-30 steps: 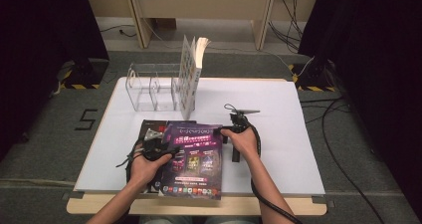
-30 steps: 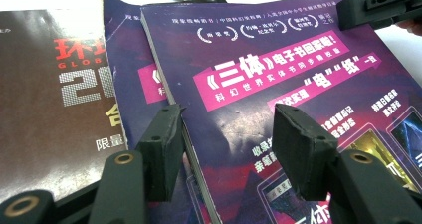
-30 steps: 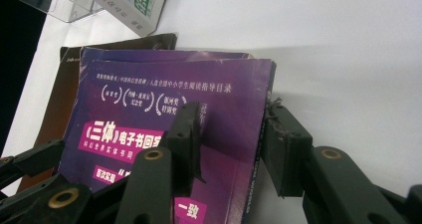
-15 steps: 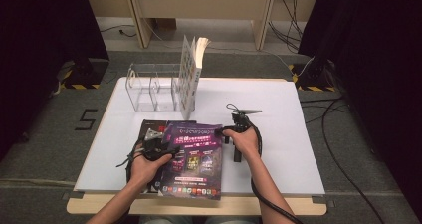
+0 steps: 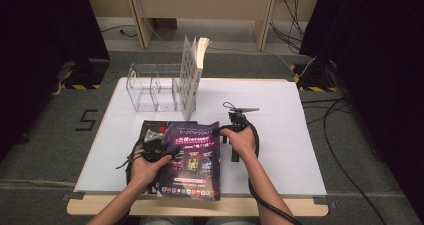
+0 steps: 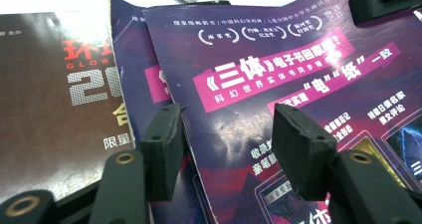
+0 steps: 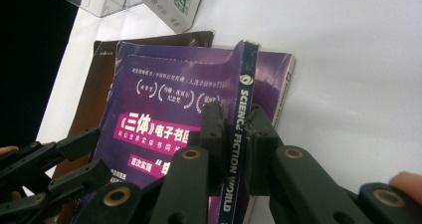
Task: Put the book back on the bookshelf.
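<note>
Right claw [image 7: 234, 134]: clenched on the spine edge of the purple magazine [image 7: 164, 129], lifting that edge off the table [image 5: 280, 115]. Left claw [image 6: 224, 144]: released, jaws spread over the opposite edge of the same cover, one on each side. Beneath: second purple issue and a dark brown magazine [image 6: 54, 99], stacked at the table's near edge. Beyond: clear acrylic rack [image 5: 150, 85], one book [image 5: 192, 75] upright against it.

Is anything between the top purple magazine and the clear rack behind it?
Nothing visible blocks it: bare white table lies between the purple magazine and the clear rack. The right gripper already clamps its spine; one book stands at the rack's right end.
</note>
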### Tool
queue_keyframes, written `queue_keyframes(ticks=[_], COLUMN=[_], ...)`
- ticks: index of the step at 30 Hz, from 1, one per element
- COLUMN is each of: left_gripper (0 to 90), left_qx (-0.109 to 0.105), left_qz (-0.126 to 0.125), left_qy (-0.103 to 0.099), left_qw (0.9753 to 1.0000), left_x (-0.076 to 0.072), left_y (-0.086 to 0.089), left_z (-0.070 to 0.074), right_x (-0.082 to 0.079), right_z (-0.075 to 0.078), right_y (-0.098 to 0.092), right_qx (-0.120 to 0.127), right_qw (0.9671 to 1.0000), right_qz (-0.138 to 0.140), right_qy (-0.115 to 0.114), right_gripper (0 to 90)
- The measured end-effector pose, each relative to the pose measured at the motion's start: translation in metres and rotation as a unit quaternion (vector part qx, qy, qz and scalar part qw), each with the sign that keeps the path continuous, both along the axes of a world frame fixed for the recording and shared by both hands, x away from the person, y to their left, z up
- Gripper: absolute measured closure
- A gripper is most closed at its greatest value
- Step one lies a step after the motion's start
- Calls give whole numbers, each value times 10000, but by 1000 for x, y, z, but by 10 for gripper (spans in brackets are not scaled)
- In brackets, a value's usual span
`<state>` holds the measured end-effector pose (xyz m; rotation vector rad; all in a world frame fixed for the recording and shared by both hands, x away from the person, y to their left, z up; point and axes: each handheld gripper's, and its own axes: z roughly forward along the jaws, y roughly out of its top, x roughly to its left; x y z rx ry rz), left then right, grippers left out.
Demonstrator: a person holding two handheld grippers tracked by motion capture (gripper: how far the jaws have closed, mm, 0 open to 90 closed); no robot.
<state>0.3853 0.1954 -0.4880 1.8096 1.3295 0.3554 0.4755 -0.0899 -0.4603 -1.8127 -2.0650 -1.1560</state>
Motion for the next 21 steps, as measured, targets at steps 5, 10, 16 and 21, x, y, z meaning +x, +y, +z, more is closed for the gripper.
queue_keyframes(ticks=[5, 10, 16, 21], left_gripper=[447, 446, 442, 438], left_qx=[-70, -310, -365, -443], left_qz=[8, -14, -29, 54], left_qy=[-1, -91, -201, -266], left_qw=[10000, 9995, 9991, 9986], left_x=[-1, -3, -11, -20], left_y=[2, 7, 13, 23], left_z=[0, 7, 13, 13], right_x=[-2, -7, -14, -20], right_z=[0, 6, 9, 14], right_y=[2, 5, 7, 9], right_qx=[-101, -131, -71, -63], right_qw=[9999, 9996, 9988, 9975], right_qz=[-73, -154, -196, -199], right_qy=[-25, -172, -440, -672], right_gripper=[825, 832, 837, 839])
